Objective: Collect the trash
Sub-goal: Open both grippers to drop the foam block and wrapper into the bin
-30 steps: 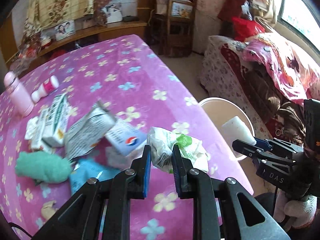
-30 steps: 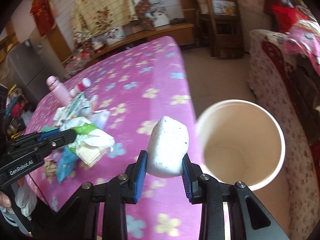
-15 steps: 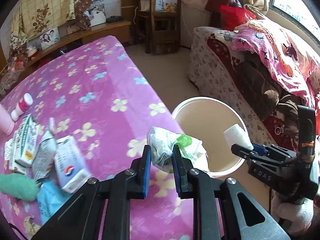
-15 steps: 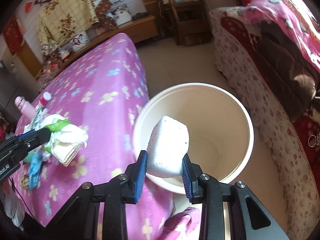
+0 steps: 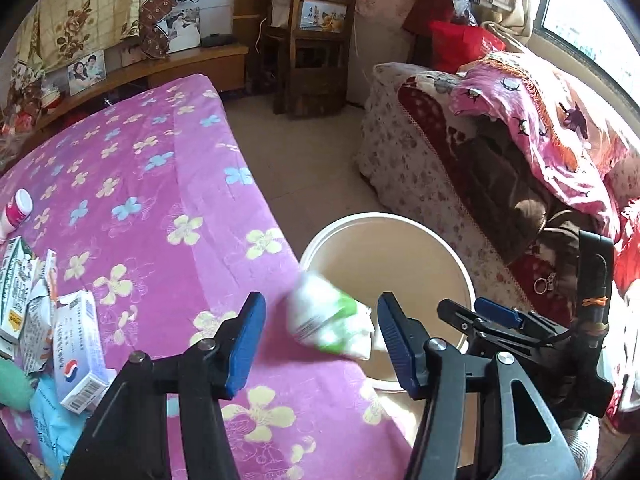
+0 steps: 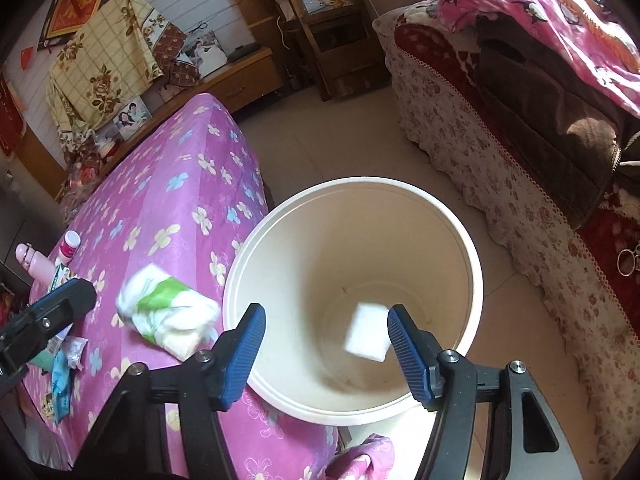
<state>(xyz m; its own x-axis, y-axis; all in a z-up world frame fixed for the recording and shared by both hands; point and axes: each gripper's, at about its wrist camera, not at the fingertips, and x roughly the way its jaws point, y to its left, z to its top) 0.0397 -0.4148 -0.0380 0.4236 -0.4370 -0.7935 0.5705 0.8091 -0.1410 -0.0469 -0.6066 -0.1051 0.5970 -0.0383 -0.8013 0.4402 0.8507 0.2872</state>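
My left gripper (image 5: pixel 320 308) hangs at the table's edge beside the cream bucket (image 5: pixel 404 222). Its jaws are opening, and a crumpled white and green wrapper (image 5: pixel 328 324) drops blurred between them, touching neither pad. My right gripper (image 6: pixel 326 316) is over the bucket's (image 6: pixel 460 224) mouth, jaws also opening. A white foam block (image 6: pixel 368 336) falls loose inside the bucket, past the pads. The right wrist view shows the wrapper (image 6: pixel 168 312) in the air just left of the bucket rim, with a left gripper finger (image 6: pixel 68 296) further left.
The table has a pink flowered cloth (image 5: pixel 152 184). On its left side lie cartons and boxes (image 5: pixel 76 344), a blue packet (image 6: pixel 60 384) and a small pink-capped bottle (image 5: pixel 16 210). A sofa with blankets (image 5: pixel 500 152) stands right of the bucket, a wooden shelf (image 5: pixel 316 36) behind.
Both grippers travelled from over the table to the bucket. Their jaws opened: the left let go of the wrapper, the right let go of the foam block, which now falls into the bucket.
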